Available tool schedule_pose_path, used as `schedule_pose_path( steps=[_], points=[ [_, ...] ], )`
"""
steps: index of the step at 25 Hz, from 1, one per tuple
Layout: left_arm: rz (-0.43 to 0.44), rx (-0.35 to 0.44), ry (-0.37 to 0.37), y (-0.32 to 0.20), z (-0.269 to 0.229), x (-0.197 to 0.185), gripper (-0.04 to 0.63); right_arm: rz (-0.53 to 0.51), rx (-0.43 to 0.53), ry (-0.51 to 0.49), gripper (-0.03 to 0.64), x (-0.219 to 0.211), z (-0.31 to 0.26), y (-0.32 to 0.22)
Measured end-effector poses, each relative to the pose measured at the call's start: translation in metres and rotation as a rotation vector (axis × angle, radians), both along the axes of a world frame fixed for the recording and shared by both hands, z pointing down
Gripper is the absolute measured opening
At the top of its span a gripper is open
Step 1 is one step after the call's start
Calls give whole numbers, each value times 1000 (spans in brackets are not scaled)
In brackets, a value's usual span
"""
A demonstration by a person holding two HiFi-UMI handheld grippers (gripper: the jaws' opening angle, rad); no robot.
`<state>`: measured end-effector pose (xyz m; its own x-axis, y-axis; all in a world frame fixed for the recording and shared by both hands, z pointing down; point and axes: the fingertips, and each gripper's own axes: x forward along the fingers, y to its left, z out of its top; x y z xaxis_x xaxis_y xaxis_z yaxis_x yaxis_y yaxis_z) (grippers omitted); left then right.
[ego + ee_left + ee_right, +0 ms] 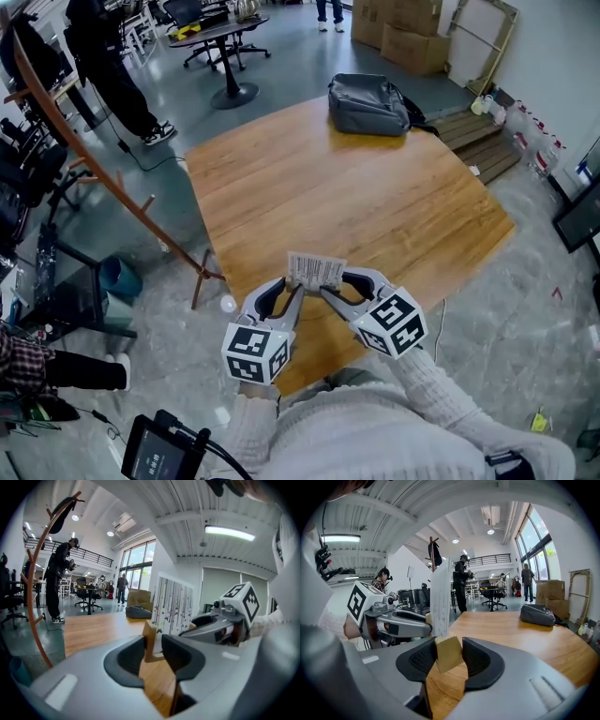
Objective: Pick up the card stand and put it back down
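The card stand (316, 284) is a small wooden block that holds an upright white card (317, 269) with dark streaks. It is over the front edge of the wooden table (356, 197). My left gripper (298, 294) is shut on the stand's left end (150, 642), and my right gripper (327, 293) is shut on its right end (449, 654). The block sits slightly tilted between the right jaws. The card (174, 605) rises above the left jaws, and the card (439, 597) shows edge-on in the right gripper view. The jaws hide whether the stand touches the table.
A grey backpack (368, 105) lies at the table's far edge. A curved wooden coat rack (112, 187) stands left of the table. A person (112, 75) stands far left, near office chairs and a round table. A tablet (159, 455) is by my left side.
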<state>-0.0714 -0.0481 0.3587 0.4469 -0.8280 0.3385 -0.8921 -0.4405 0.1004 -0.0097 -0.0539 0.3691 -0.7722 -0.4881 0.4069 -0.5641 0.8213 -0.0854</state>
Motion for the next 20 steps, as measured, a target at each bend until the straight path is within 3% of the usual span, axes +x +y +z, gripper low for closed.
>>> schedule_pose_path(
  steps=[11,20],
  points=[
    [30,-4,-37,-12,20,-4,110,-5,-14,5,164,-4,19,-12],
    [36,-88,-31,-24,83,-11,99,-43,-50,66,164,-10,76,-26]
  ],
)
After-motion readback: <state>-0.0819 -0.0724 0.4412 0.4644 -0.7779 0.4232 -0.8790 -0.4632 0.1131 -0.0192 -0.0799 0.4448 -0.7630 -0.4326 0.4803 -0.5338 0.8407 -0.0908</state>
